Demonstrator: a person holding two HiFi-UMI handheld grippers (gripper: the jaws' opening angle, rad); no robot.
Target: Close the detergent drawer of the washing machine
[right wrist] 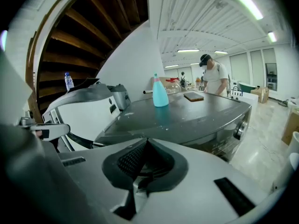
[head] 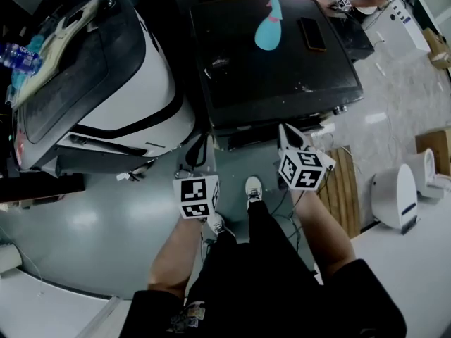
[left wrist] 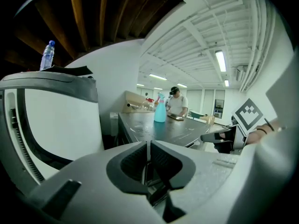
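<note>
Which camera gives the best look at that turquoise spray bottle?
The right gripper view: the spray bottle stands side-on, upright on the dark machine top. The left gripper view shows it smaller; the head view sees it from above.

Dark washer top (right wrist: 187, 118) just ahead of the right gripper (right wrist: 145, 143), teal spray bottle (right wrist: 160, 91) upright on it beyond the jaws, flat brown slab (right wrist: 193, 96) farther right, grey floor (head: 106, 231) beneath.

Left claw (left wrist: 148, 146) and right claw (right wrist: 145, 146), held forward side by side, are each closed, seemingly on nothing.
</note>
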